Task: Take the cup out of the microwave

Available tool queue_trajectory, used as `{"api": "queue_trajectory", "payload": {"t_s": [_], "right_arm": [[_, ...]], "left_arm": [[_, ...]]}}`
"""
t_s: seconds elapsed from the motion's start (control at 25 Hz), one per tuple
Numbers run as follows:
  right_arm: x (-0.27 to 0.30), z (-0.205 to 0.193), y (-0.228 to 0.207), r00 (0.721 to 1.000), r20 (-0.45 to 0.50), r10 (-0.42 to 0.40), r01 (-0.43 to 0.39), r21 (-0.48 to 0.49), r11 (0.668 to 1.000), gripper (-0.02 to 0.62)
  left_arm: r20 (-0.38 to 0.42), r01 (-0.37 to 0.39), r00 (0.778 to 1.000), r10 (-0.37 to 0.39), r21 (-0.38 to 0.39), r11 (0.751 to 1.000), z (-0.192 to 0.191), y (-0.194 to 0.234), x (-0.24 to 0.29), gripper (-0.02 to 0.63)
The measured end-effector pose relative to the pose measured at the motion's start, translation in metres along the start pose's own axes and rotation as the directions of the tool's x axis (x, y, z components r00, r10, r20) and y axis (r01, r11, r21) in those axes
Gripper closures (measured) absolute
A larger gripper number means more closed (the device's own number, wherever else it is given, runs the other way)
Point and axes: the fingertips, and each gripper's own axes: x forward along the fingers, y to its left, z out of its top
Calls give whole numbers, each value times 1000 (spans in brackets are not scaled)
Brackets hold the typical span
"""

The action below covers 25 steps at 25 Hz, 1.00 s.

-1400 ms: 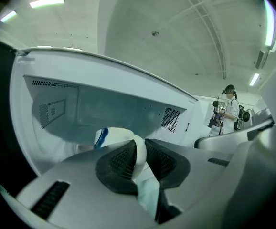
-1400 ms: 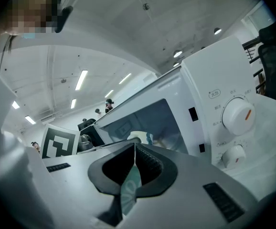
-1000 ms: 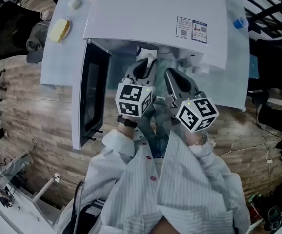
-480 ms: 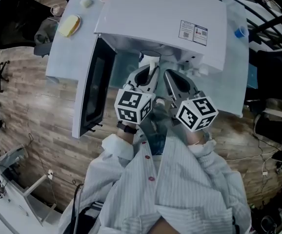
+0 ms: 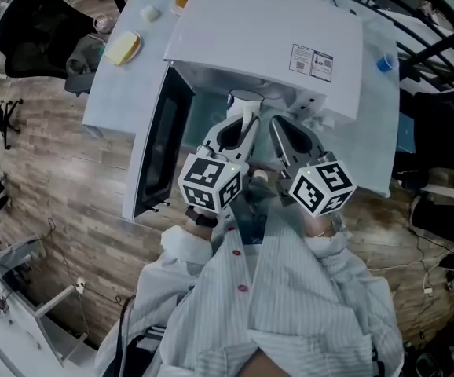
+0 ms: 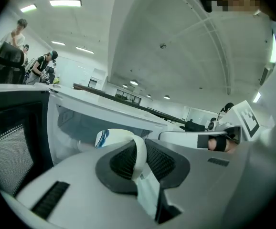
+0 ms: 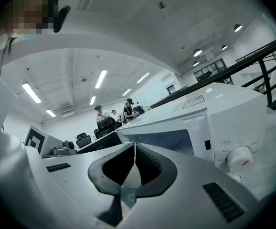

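Lifting and drawing both grippers nearward since a second ago, and bringing the white cup (image 5: pixel 245 100) from under the roof of the microwave (image 5: pixel 266 38) out to the near lip of the cavity; showing its whole round rim in the head view now, where less was showing before; by that reading, nearing the end of the extraction, though not yet plainly clearing the opening.

Pinching the cup's loop handle (image 6: pixel 137 163) between the ribbed pads (image 6: pixel 121 161) of the left gripper (image 6: pixel 140 147), jaws partly closed and clamping on it; carrying the cup upright, with its body hanging just beyond the far ends of the jaws.

Holding the right gripper (image 7: pixel 134 151) closed on nothing, pads meeting edge to edge; riding just right of the left one, apart from the cup.

Leaving the microwave door (image 5: pixel 158 151) swung wide at the left.

Appearing as glossy white ceramic with a blue mark on the side and a thin curved handle; probably slippery in a handle-only pinch, so risking a swing or tilt.
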Motion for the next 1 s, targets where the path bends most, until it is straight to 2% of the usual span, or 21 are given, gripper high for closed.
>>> {"api": "queue_trajectory", "payload": {"t_s": [0.56,0.76,1.0], "right_arm": [[3,38,10,997,35,67,-65,-56,996,560],[5,48,11,996,42,82,-79,-67,995,560],[4,51,10,996,35,84,-81,-71,994,560]], "left_arm": [[65,77,995,-79,27,997,50,-16,-9,546],[89,107,990,-105,-14,994,61,-19,-10,546],[89,128,988,-127,-7,992,65,-22,-7,546]]}}
